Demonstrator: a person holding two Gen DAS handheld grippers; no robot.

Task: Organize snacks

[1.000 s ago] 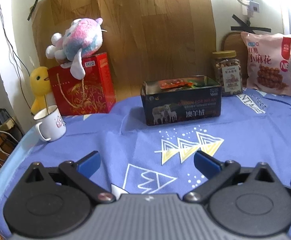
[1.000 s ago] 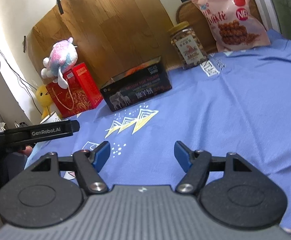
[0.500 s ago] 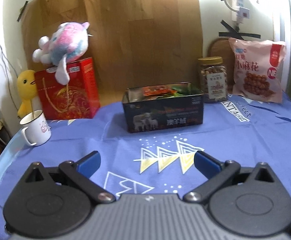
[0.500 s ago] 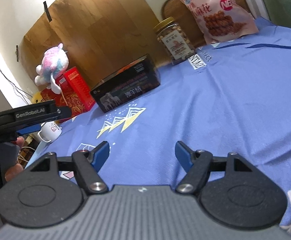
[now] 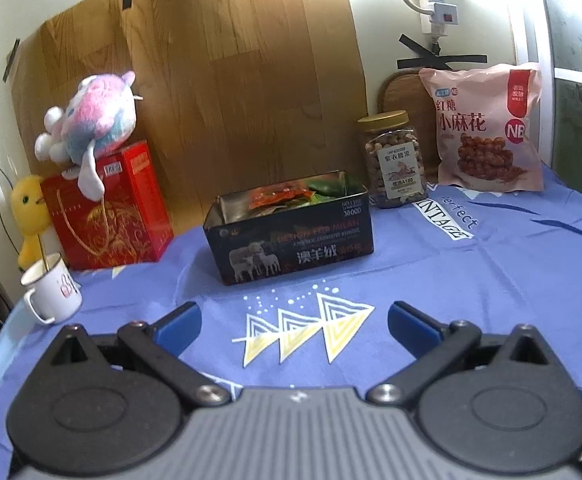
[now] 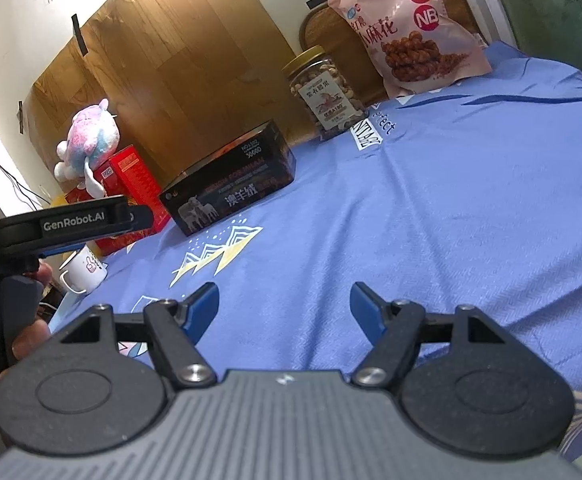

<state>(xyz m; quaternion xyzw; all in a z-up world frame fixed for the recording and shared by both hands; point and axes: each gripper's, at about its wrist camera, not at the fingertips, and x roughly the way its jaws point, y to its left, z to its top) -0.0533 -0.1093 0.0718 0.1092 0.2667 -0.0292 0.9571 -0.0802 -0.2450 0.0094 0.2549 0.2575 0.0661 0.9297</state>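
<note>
Both tongs empty and spread wide: left gripper (image 5: pixel 293 322) and right gripper (image 6: pixel 284 306) hang over the blue cloth (image 5: pixel 471 280), nothing between the fingers of either. Straight ahead of the left one, past bare cloth with a triangle print, sits the dark tin box (image 5: pixel 291 238), open-topped, long axis running left-right across the view, already holding snack packets (image 5: pixel 287 196). Left is the nearer hand to it; from the right wrist view the box lies ahead and to the left. Loose snacks are farther back: nut jar (image 5: pixel 397 160) just behind the box's right end, upright; pink snack bag (image 5: pixel 485 128) right of the jar, leaning on the wall. My read: jar or bag goes next, right hand has the clear lane. Off to the left, clear of the path: white mug (image 5: pixel 51 292), red gift box (image 5: pixel 109 208), plush toy (image 5: pixel 91 120) on top.
</note>
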